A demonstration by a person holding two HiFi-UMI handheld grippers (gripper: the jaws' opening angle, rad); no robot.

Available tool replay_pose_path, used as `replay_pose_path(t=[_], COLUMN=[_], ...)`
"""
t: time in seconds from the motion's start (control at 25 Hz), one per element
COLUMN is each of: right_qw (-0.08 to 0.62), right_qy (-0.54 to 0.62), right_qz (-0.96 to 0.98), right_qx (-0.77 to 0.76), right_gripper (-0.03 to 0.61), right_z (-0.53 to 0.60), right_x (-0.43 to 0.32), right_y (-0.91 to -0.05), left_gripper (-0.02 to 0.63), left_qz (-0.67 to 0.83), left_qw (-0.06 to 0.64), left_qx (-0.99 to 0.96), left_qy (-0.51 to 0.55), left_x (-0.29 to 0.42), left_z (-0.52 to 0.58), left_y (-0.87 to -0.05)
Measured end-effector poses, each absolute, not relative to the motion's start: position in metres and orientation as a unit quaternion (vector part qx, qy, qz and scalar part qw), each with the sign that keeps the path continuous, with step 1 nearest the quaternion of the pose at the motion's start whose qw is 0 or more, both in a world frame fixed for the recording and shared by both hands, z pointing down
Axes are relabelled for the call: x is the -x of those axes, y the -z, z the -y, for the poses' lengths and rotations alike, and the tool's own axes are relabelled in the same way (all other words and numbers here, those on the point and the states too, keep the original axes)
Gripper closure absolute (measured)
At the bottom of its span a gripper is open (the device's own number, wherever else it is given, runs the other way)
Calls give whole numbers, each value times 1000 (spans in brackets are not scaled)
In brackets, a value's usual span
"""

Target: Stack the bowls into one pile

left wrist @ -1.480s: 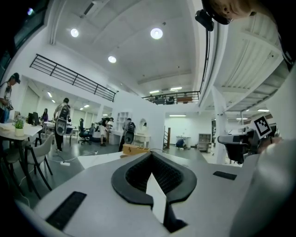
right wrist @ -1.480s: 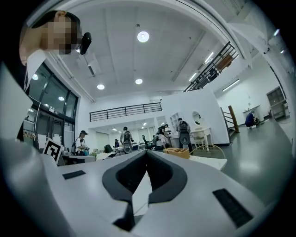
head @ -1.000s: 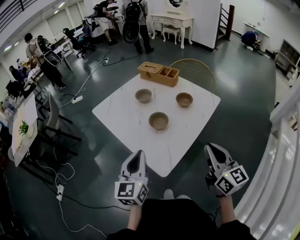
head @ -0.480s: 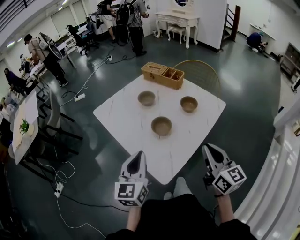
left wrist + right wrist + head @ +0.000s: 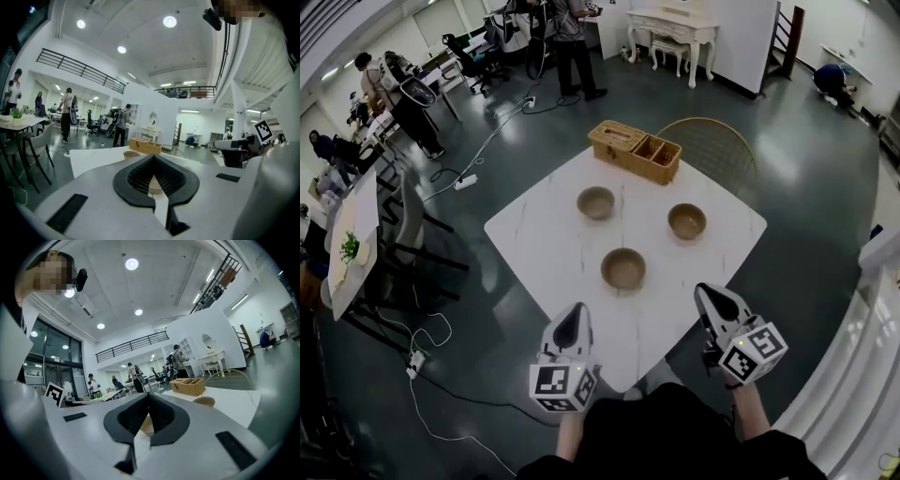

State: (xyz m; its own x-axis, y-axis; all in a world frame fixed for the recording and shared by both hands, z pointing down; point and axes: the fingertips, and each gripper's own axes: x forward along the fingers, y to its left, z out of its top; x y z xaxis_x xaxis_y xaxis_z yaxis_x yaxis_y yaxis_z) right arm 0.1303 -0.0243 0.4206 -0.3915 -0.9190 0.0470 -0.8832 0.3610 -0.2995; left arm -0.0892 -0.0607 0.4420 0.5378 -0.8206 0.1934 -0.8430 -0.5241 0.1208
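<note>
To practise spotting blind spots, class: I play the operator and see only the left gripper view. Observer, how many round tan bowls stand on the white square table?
Observer: Three, per the head view, all on the white table: the near bowl, the far-left bowl and the right-hand bowl. They stand apart and none is stacked.
Operator: Is the right gripper carrying anything?
Observer: No. The right gripper has its jaws together with nothing gripped.
Operator: How close are both grippers to the bowls?
Observer: From above, the left gripper and the right gripper hover by the table's near corner, short of every bowl.
</note>
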Motion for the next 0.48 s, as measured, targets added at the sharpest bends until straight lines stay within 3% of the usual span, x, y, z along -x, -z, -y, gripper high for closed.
replay_pose_path(t=[0.48], right_qw=[43], right_qy=[173], right_qz=[-857], right_qx=[484], right_gripper=[565], right_z=[99], right_x=[-137], right_y=[-432], left_gripper=[600], left_qz=[529], left_qw=[125], left_qx=[-836], left_qy=[-80], left_x=[80], left_z=[104], left_y=[-456])
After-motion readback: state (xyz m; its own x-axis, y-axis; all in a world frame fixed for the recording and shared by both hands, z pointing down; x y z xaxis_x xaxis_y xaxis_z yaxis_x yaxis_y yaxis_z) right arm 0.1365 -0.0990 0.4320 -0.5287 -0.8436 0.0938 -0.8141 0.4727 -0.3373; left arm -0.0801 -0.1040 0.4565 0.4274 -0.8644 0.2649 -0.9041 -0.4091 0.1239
